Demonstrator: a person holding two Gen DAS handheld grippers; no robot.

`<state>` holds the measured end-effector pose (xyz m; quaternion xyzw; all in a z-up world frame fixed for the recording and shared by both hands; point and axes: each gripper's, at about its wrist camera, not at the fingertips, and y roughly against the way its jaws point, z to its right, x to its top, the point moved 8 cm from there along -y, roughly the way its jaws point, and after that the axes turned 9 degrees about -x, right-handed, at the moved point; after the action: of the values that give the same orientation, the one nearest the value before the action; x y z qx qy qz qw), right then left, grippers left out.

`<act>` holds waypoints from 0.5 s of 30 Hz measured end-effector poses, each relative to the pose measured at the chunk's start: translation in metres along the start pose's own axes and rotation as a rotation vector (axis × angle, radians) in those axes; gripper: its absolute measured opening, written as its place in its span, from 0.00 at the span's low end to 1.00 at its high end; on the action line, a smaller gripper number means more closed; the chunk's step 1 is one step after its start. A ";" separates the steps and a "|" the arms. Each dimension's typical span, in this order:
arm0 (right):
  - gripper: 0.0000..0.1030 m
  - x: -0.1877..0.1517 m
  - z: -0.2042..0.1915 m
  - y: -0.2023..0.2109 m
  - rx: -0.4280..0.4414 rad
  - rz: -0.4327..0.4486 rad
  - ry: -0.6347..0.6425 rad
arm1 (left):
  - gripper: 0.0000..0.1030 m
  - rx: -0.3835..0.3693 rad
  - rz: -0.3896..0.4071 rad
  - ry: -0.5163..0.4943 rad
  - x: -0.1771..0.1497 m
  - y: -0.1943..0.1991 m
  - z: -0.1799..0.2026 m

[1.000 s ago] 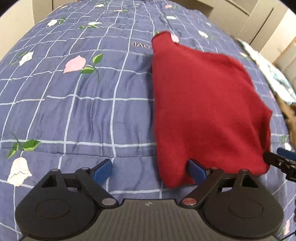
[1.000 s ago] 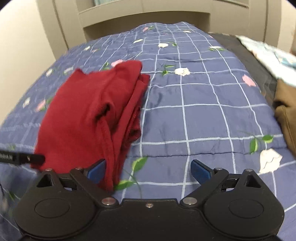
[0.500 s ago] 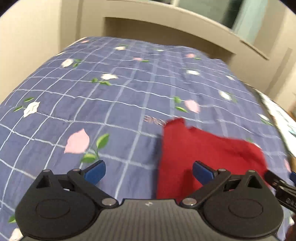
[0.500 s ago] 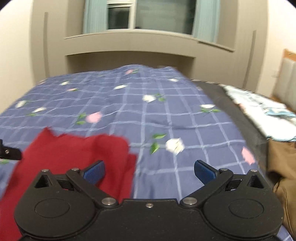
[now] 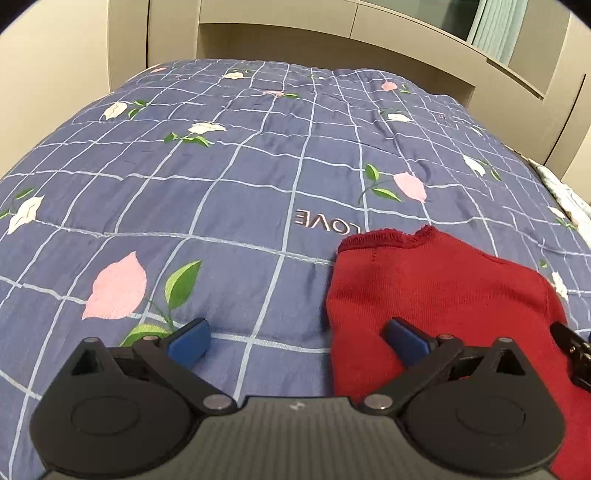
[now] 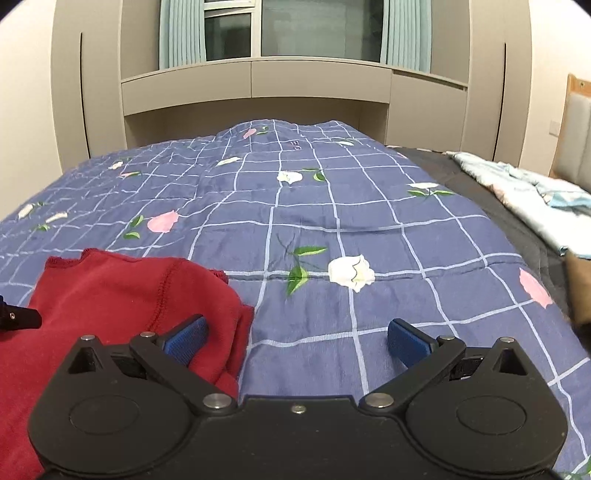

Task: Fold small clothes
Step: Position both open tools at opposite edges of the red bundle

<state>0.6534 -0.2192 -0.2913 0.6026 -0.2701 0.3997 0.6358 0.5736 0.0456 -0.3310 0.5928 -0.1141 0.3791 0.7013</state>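
Both tongs stand wide apart with nothing clamped: the left tongs [image 5: 297,339] and the right tongs [image 6: 297,339] flank the folded red garment [image 5: 439,291], which lies near on the bed's blue checked flowered quilt [image 5: 236,184]. Beyond stand beige built-in cabinets [image 6: 258,79] and a curtained window [image 6: 295,29]; light bedding [image 6: 517,192] lies far right.

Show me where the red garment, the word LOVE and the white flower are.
red garment [image 5: 436,288], left wrist view, middle of the cloth
LOVE [image 5: 325,223], left wrist view, middle of the letters
white flower [image 6: 351,273], right wrist view, middle of the petals
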 end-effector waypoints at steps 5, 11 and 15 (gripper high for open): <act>0.99 0.010 0.012 0.028 0.012 -0.047 -0.126 | 0.99 -0.012 -0.015 0.076 0.006 0.020 -0.002; 0.99 -0.003 0.007 0.083 0.045 -0.025 -0.203 | 0.99 -0.006 -0.010 0.064 -0.004 0.054 0.008; 0.99 -0.019 -0.001 0.094 0.040 -0.031 -0.186 | 0.99 -0.018 -0.005 -0.003 -0.015 0.065 0.018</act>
<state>0.5653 -0.2258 -0.2554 0.6536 -0.3105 0.3374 0.6021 0.5249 0.0238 -0.2864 0.5872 -0.1173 0.3755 0.7074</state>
